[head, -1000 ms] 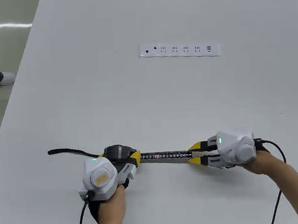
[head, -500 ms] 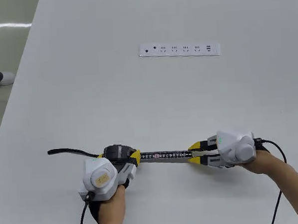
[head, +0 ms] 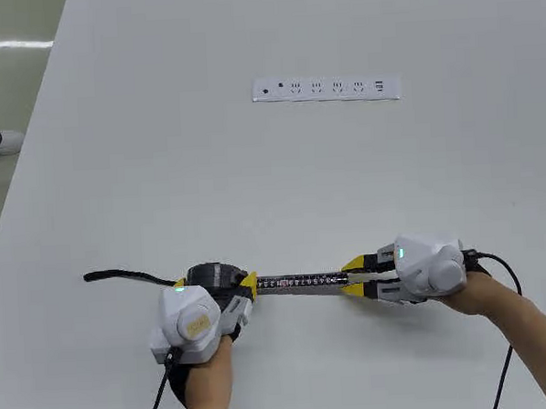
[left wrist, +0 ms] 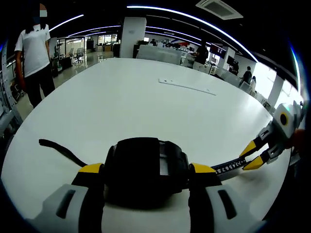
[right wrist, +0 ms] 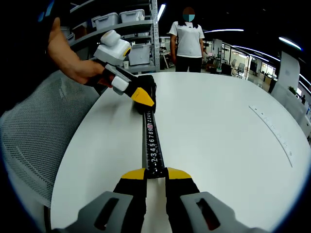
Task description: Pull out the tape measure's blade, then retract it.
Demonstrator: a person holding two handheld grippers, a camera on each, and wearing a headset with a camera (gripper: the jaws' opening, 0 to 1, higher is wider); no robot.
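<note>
**A:** How should this pull be done well?

**B:** From the left: the left gripper [left wrist: 146, 171] is clamped on the tape measure's case [head: 211, 274], with one yellow tip on each side of it. I think it should only hold the case steady on the table [head: 254, 187] and not turn it. The right gripper [head: 355, 277] is closed on the end of the blade [head: 300, 283]. It should draw straight away from the case's mouth, low and flat, so the blade does not twist or buckle.

**A:** And for the return?

**B:** In my judgement it is better to lead the blade back slowly with the jaws closed on it. If it is let go, the spring may whip it in.

**A:** How does the tape measure look?

**B:** A thin black strap [head: 121, 276] lies on the table to the left of the case. The case is black and rounded and sits near the front edge of the table. The blade is dark with white numbers, and in the right gripper view the small figures can be read. Only a short length is out, stretched straight between the two grippers.
</note>
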